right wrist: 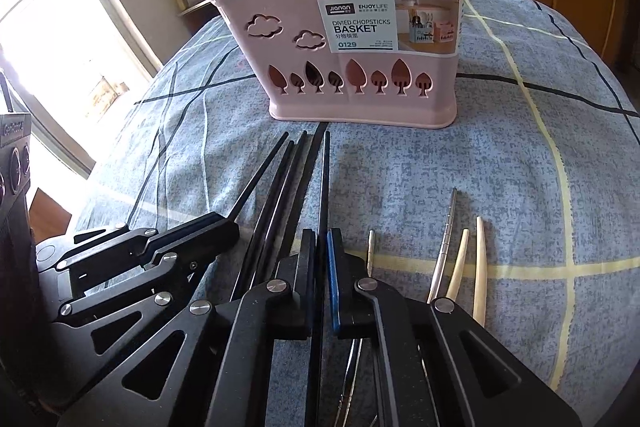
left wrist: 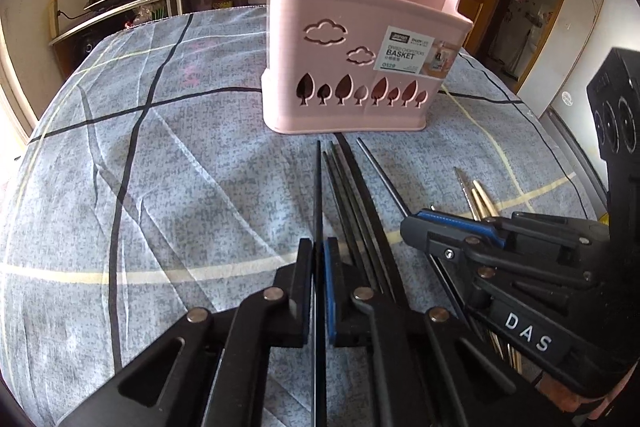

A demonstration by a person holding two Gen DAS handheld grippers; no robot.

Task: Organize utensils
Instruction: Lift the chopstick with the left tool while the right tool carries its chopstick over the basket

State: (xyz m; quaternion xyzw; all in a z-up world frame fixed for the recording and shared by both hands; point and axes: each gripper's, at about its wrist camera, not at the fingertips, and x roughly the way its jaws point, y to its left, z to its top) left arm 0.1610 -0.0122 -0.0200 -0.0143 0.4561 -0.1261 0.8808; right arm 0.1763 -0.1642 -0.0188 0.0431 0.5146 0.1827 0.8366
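Ahead, slim black chopsticks (left wrist: 352,195) lie before the pink basket (left wrist: 360,67).

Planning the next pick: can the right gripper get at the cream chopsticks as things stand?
Probably not yet. The right gripper is shut on a black chopstick. The cream chopsticks lie uncovered on the cloth just to its right, so once it is emptied the way looks free.

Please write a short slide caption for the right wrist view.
Right gripper shut on a black chopstick before the pink basket.
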